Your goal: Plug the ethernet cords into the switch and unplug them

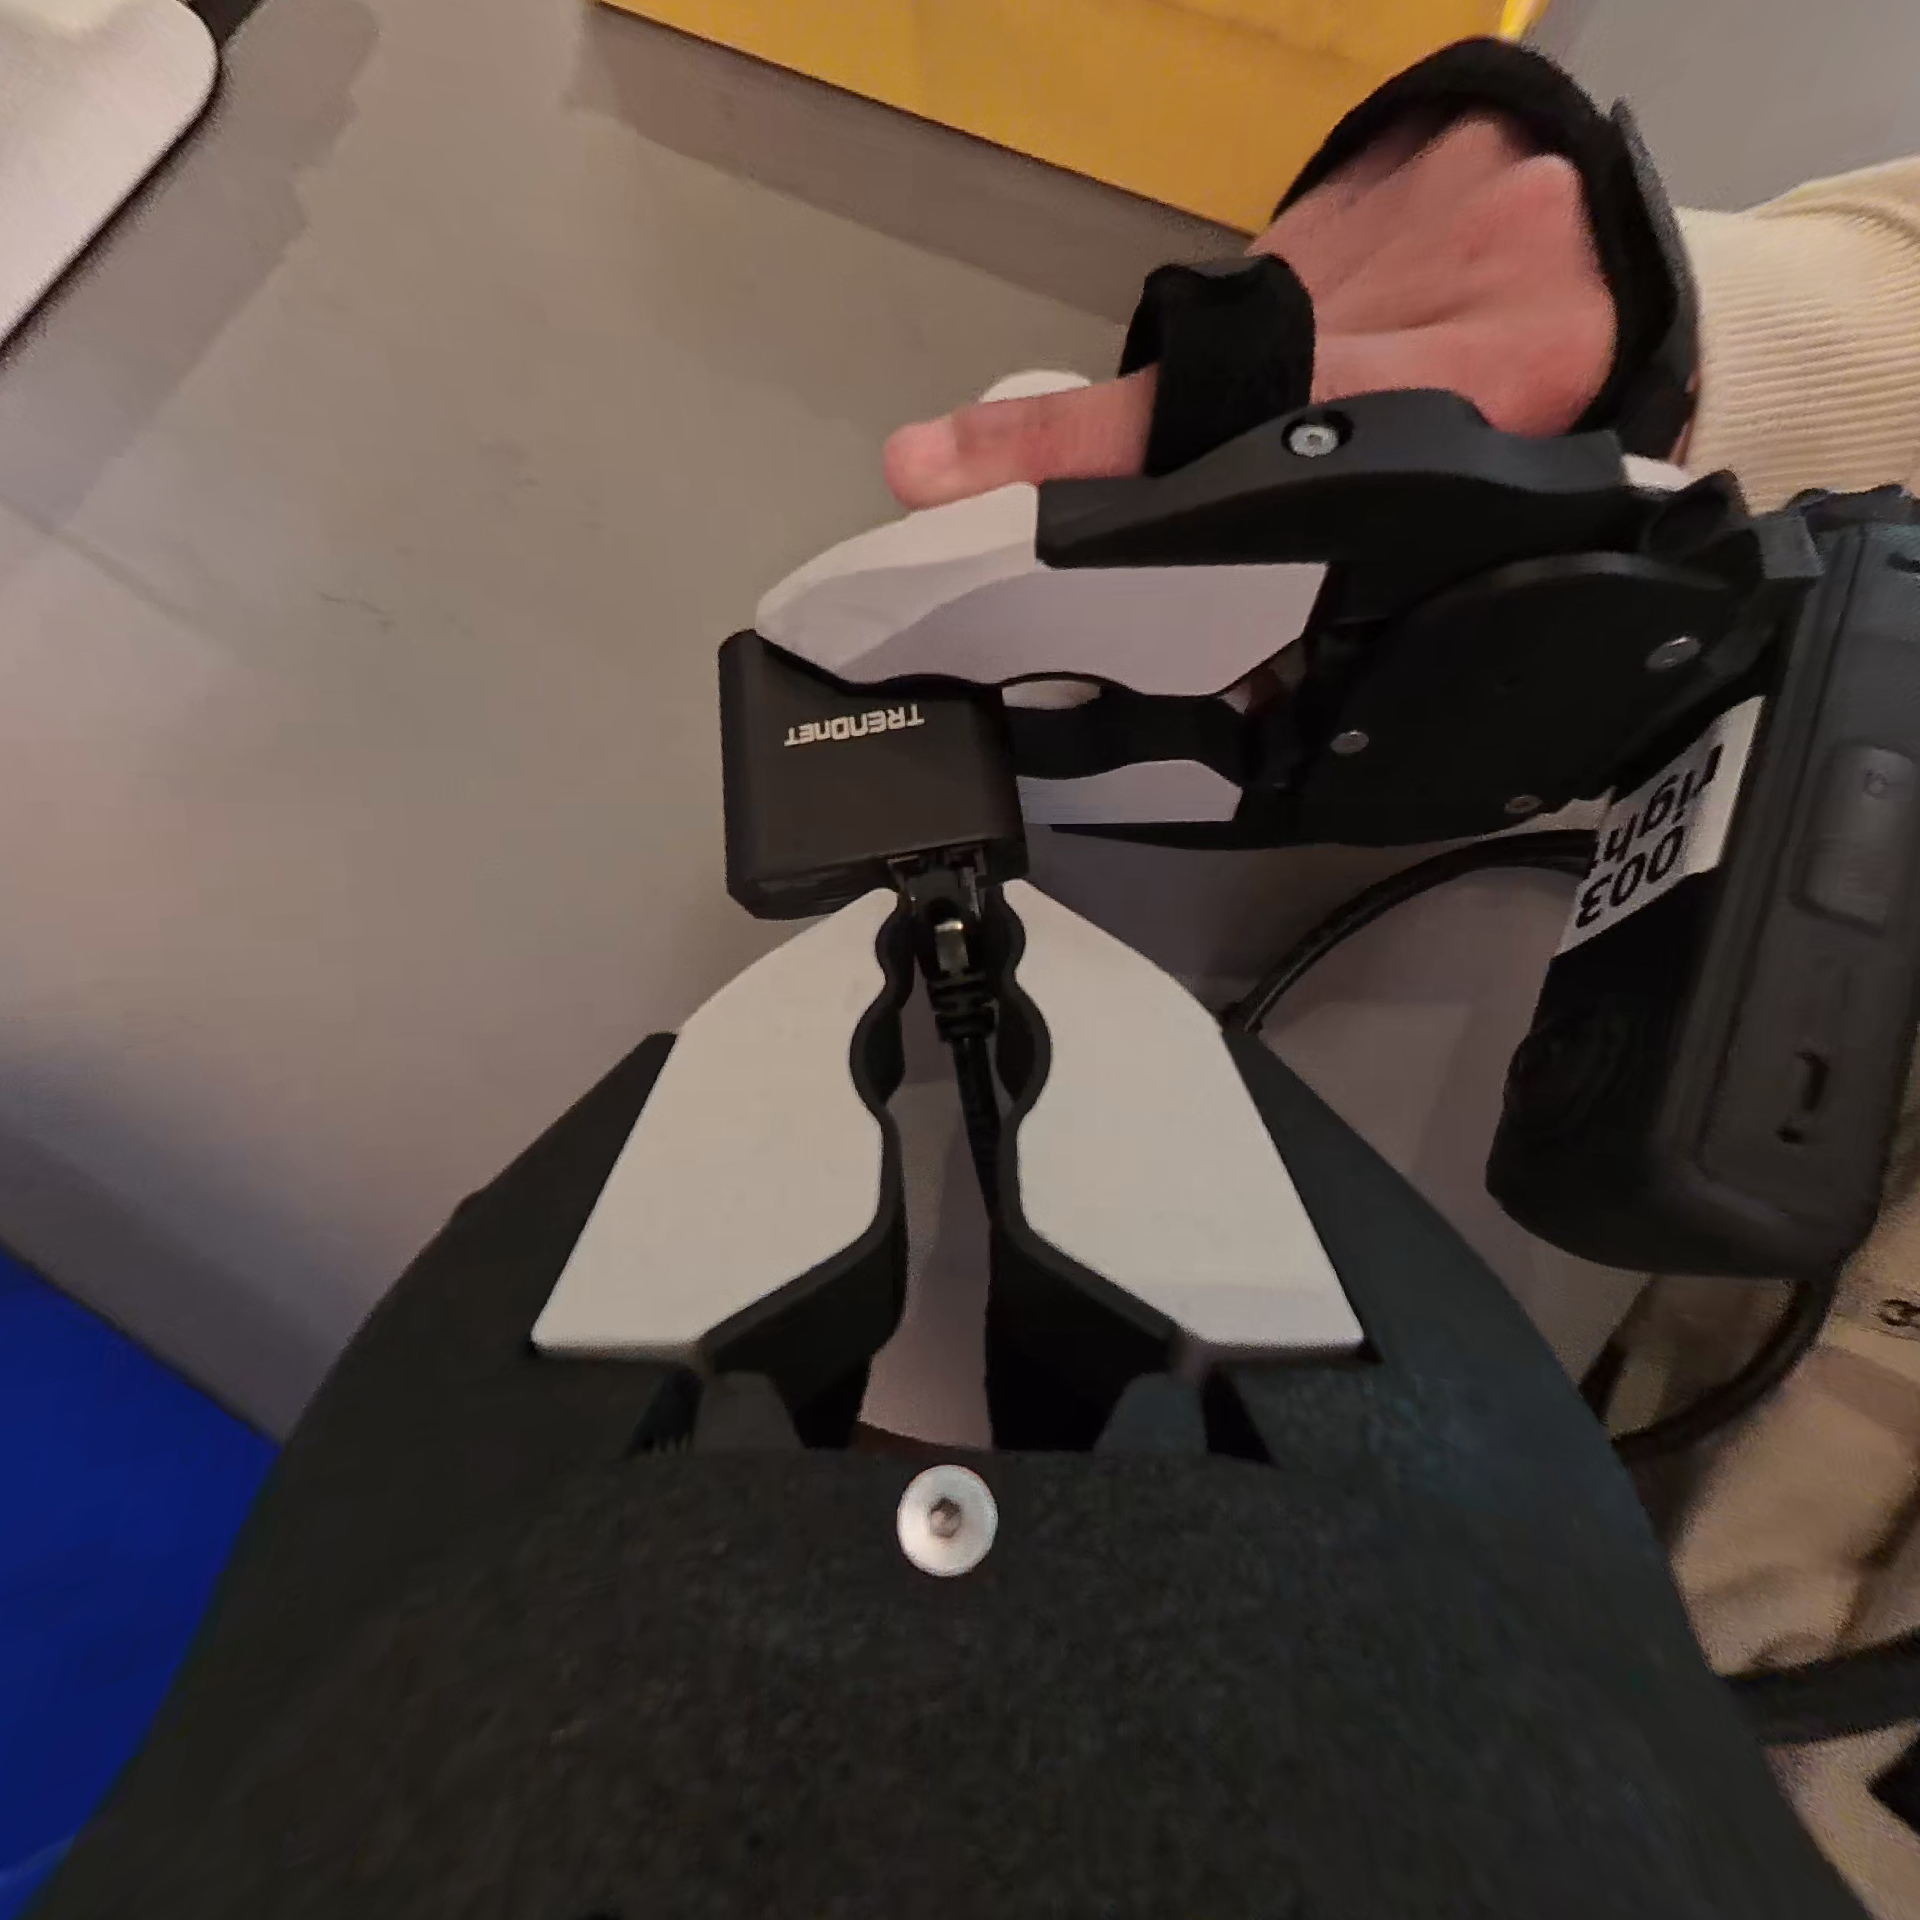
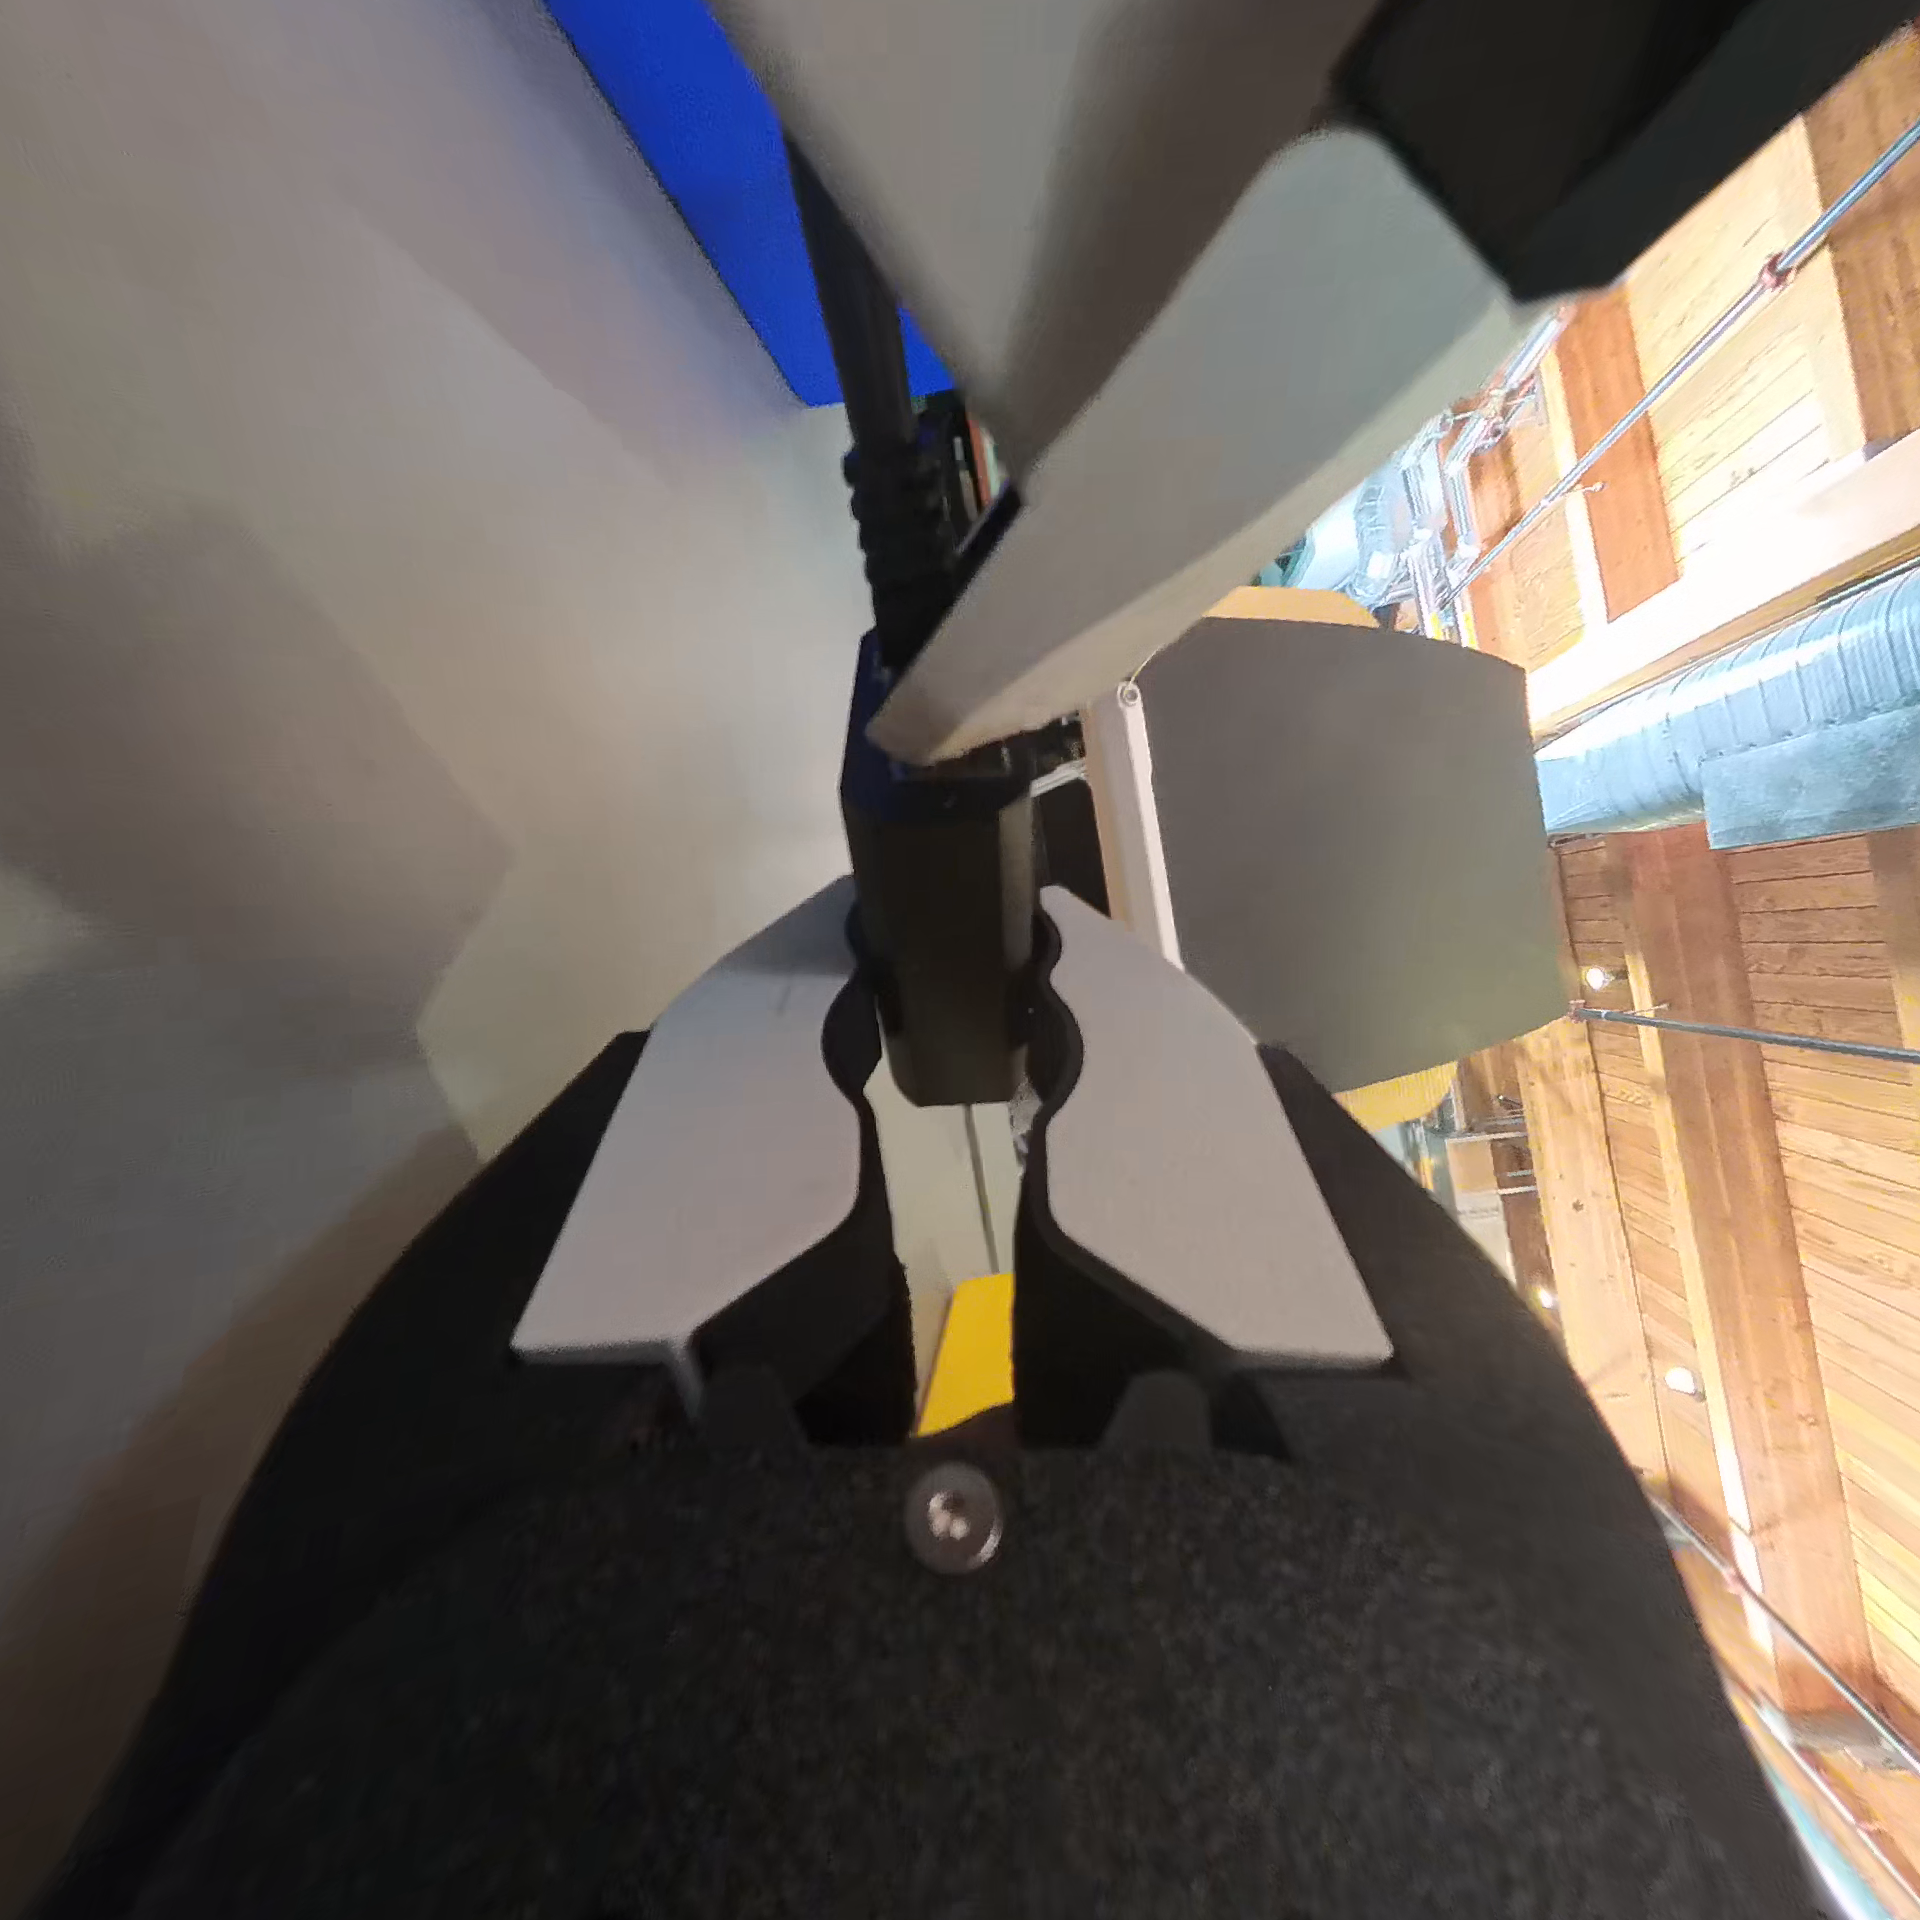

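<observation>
Left gripper [image 1: 951,940] fingers clamped on ethernet plug [image 1: 948,951] at switch [image 1: 868,795]; right gripper [image 2: 951,997] fingers pinching switch, seen only end-on.

The switch [image 1: 868,774] is held above the worktop [image 1: 468,436], between the fingers of the right claw [image 1: 883,717], which reaches in from the right. The ethernet cord [image 1: 951,977] sits between the fingers of the left claw [image 1: 948,935] just near of the switch, its plug at a port on the switch's near edge
</observation>
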